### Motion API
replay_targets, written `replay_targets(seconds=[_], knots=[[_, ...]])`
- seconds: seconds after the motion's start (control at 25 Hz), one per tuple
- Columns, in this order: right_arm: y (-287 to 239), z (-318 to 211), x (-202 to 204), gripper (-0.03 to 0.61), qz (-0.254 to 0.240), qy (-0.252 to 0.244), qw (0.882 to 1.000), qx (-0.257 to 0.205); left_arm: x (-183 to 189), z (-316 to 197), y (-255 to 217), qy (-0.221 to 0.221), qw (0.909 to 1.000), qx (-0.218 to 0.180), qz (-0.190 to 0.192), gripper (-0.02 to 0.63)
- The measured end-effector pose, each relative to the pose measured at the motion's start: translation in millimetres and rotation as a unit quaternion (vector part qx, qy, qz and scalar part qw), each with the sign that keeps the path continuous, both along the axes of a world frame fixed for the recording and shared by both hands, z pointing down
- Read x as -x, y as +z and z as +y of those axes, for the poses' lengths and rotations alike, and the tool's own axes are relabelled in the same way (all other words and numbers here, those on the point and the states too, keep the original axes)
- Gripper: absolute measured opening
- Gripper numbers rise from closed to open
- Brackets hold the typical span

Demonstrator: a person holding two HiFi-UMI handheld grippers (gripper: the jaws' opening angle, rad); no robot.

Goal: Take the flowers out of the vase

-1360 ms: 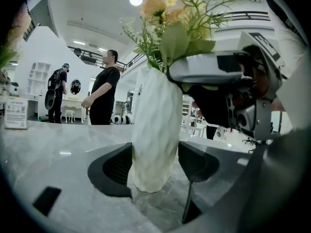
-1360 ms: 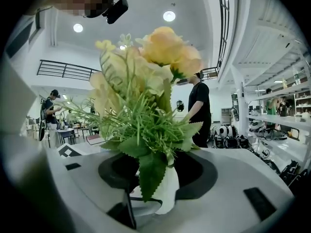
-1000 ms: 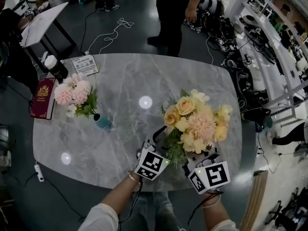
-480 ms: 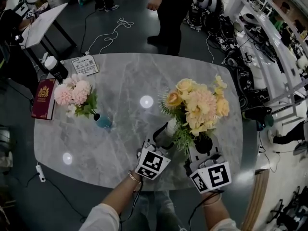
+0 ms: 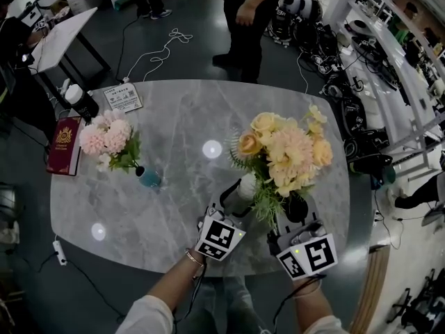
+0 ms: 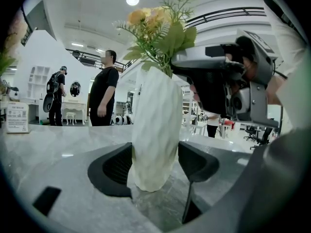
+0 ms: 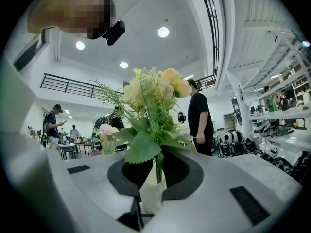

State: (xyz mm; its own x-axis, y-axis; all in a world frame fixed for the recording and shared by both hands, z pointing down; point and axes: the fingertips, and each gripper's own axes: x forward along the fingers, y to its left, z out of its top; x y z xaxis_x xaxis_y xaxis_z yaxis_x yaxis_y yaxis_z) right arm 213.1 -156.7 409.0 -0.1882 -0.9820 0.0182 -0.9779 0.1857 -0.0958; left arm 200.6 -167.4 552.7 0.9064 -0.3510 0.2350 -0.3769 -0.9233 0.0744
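One oval grey marble tabletop [image 5: 174,117]. One bouquet of yellow and peach artificial flowers [image 5: 285,155], stems still seated in the vase mouth. One white ribbed vase [image 6: 154,125], upright near the tabletop's near edge, clamped between left gripper [image 6: 155,165] jaws. Right gripper [image 7: 156,171] jaws have just been closing and stand narrow, pinching the bouquet's green stems.

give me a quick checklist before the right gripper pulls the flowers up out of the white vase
1. Left gripper clamps the white ribbed vase: ok, pads on both sides.
2. Right gripper on the green stems of the yellow and peach bouquet: ok, jaws have just been closing, a stem pinched between them.
3. Vase upright on the grey marble table: ok.
4. Grip gathers every stem: cannot tell.
5. Pink bouquet in its small blue vase out of the way: ok, far across the table.
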Motion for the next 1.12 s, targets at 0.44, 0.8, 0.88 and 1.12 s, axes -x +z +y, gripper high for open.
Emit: replay_targets(seconds=[0.44,0.8,0.88,1.12], knots=[[-8.8,2.8,-3.4,0.041,-0.014,-0.001,1.0,-0.007,-1.9,1.4,-1.8,-0.005,1.0,-0.001,0.0,0.307],[-26.0,2.2,-4.6,0.041,-0.008,0.001,1.0,-0.02,-2.4,1.2,-3.8,-0.01,0.9999,-0.005,-0.01,0.307],[-25.9,2.4,-3.6,0.04,-0.007,0.004,1.0,-0.023,0.1,-0.9,-6.5,-0.018,0.9998,-0.011,-0.002,0.307],[-30.8,-0.2,-5.9,0.04,-0.005,0.012,0.999,-0.03,1.9,-1.8,-17.9,-0.02,0.9996,-0.017,0.008,0.307]])
